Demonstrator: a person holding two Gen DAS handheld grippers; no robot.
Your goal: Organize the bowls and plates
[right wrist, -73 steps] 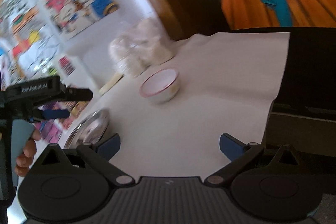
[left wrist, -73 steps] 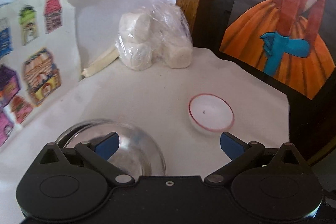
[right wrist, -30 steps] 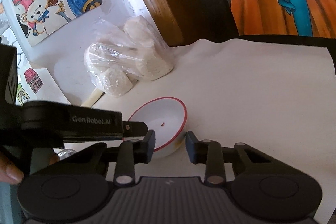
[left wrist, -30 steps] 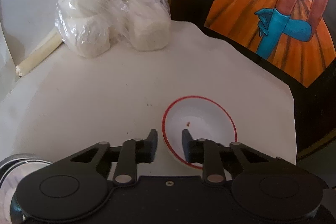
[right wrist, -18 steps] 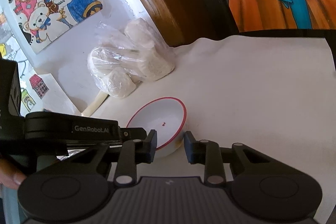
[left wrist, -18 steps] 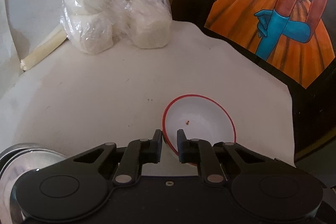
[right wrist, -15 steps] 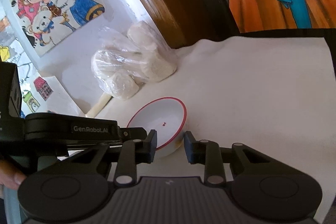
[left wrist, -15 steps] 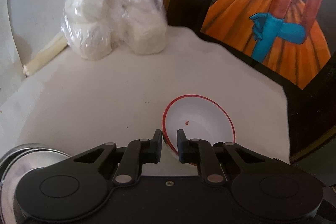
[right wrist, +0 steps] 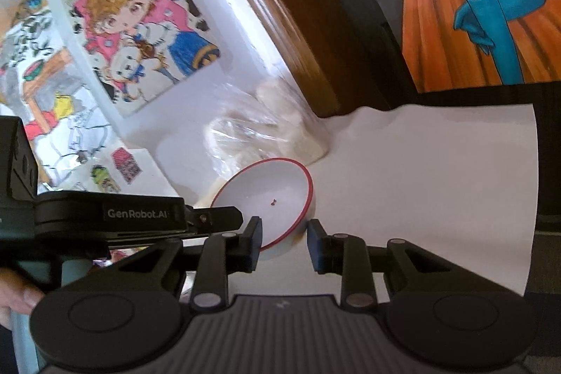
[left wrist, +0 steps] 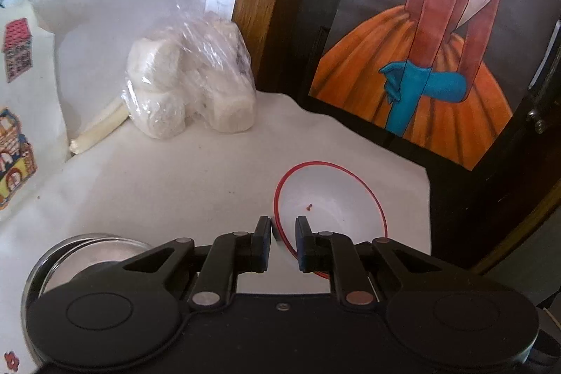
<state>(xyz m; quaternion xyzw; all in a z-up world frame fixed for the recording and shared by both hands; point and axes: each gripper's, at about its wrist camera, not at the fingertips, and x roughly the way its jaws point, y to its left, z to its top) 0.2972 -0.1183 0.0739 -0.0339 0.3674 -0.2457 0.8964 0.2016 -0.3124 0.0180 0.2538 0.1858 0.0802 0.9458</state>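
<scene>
Left gripper (left wrist: 283,230) nearly closed, pinching the near rim of the red-rimmed white bowl (left wrist: 333,198), one finger outside the wall, the other inside; bowl tilted and, judging from the right wrist view, lifted clear of the white table covering (left wrist: 175,170); right gripper (right wrist: 284,233) part open, gripping nothing, its fingers flanking the lower edge of the same bowl (right wrist: 277,198) without clear contact.

Just left of the left fingers and below them, stacked steel plates (left wrist: 91,251), shiny and nested; likely the destination, though only a guess.

Beyond the fingertips, bare covering; further out and to the left, a clear plastic bag of white lumps (left wrist: 196,86) with a pale stick (left wrist: 98,132) beside it; farthest, a painting of an orange skirt (left wrist: 420,76) propped to the right.

Probably ceramic or melamine: stiff, light, smooth and slippery at a thin rim; prone to pivot about a single pinch point; best taken deep on the wall, kept level, set down gently to avoid chipping.
</scene>
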